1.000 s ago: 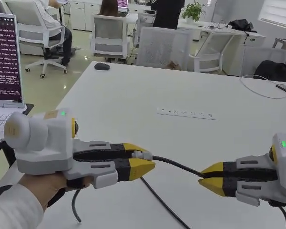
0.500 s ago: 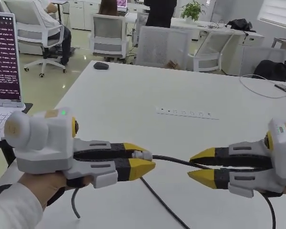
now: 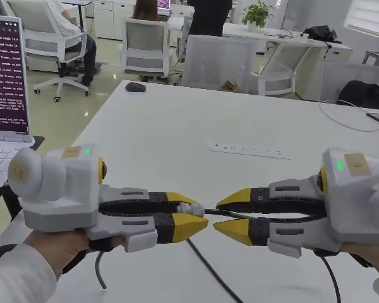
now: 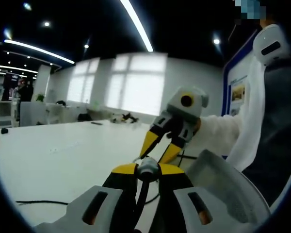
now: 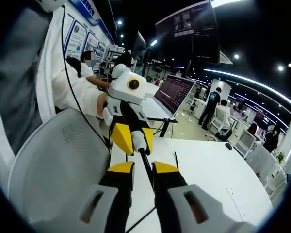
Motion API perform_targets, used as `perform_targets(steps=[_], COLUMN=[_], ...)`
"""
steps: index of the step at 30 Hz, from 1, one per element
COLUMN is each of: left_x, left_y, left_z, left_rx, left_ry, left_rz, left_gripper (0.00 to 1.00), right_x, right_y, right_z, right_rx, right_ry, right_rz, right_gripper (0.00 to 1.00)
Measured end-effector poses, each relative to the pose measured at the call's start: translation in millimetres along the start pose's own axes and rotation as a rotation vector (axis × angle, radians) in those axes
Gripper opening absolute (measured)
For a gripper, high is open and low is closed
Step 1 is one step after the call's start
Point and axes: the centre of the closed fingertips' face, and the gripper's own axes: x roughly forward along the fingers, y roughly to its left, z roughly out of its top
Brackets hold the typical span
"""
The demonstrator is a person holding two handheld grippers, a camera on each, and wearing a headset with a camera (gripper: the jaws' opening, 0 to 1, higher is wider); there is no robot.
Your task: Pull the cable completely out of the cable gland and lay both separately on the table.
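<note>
Right gripper [image 3: 216, 216] has slid in leftward, and it's almost nose to nose with the left gripper [image 3: 201, 213]! Count them: two grippers, one black cable [image 3: 208, 265], one cable gland [image 3: 192, 207]. Left jaws are clamped on the gland, held above the table. Right jaws stand parted, straddling the cable just beside the gland without pinching it. Cable sits in the gland and trails down onto the white table [image 3: 177, 126]. One mouse [image 3: 135, 88] and one power strip [image 3: 246, 150] lie there, one laptop [image 3: 6, 82] stands at the left, white office chairs [image 3: 143, 53] behind. Both hands hold the grippers level, tips facing.
</note>
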Motion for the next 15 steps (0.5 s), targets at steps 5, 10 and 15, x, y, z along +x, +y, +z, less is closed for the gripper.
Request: perform_targets(steps=[5,10,15], left_x=[0.8,0.7,0.1], left_y=[0.0,3.1,4.7], left_z=[-1.7,-2.5,-1.6], left_rx=[0.002,0.008,0.011], left_ry=[0.007,0.011,0.007], left_rz=[-0.002,0.003,0.011], left_gripper=[0.17,0.17,0.17], right_x=[2.4,2.8,3.2], right_y=[-2.1,-4.9,-4.8], right_z=[0.1,-1.3,-0.4], right_rx=[0.002,0.002,-0.004], right_ry=[-0.009,-0.013,-0.022], right_rz=[0.000,-0.005,0.002], right_gripper=[0.11,0.07,0.07])
